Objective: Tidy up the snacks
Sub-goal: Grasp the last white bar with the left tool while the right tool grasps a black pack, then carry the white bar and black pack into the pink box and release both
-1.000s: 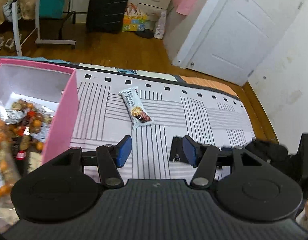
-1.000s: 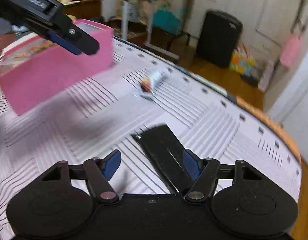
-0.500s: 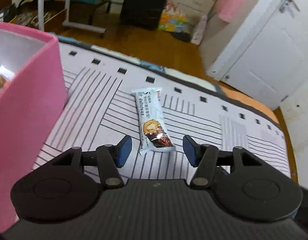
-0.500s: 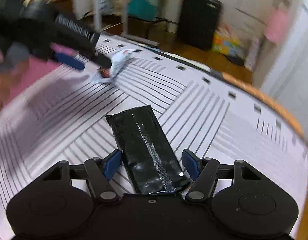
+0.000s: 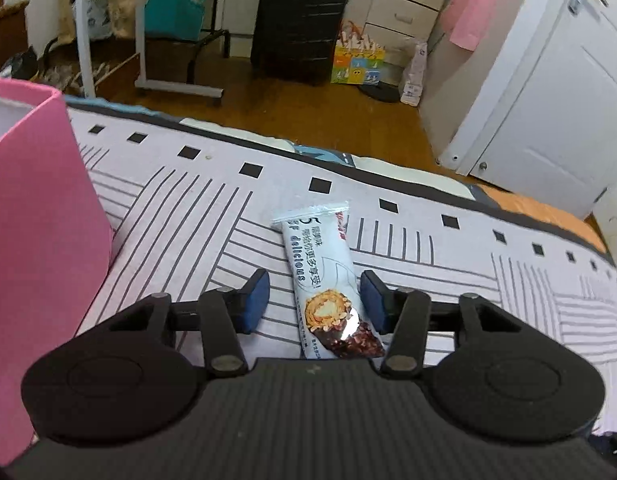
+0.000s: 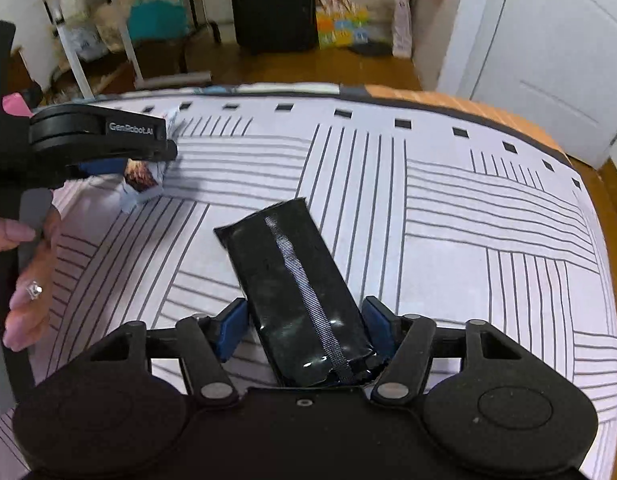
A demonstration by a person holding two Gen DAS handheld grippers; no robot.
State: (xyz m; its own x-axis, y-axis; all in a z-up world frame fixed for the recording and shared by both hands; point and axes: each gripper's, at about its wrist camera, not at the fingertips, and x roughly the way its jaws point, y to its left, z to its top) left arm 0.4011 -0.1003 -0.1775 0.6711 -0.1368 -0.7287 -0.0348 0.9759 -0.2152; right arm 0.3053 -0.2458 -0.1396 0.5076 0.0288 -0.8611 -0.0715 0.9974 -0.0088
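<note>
A white snack bar [image 5: 326, 280] with a chocolate picture lies on the striped cloth [image 5: 180, 216]. My left gripper [image 5: 314, 302] is open, its blue pads either side of the bar's near end. A black snack packet [image 6: 296, 300] lies on the cloth in the right wrist view. My right gripper [image 6: 306, 328] is open around the packet's near end, pads close to its sides. The left gripper [image 6: 108, 160] and white bar [image 6: 142, 182] also show at the left of the right wrist view. A pink box [image 5: 32, 240] stands at the left.
The table's far edge [image 5: 388, 172] drops to a wooden floor. Beyond it stand a black suitcase [image 5: 298, 24], a rolling rack [image 5: 176, 40], bags and a white door [image 5: 560, 112]. A hand [image 6: 28, 272] holds the left gripper.
Both grippers moved forward: the left one away from the pink box to straddle the white bar, the right one to straddle the black packet. Both stayed open.
</note>
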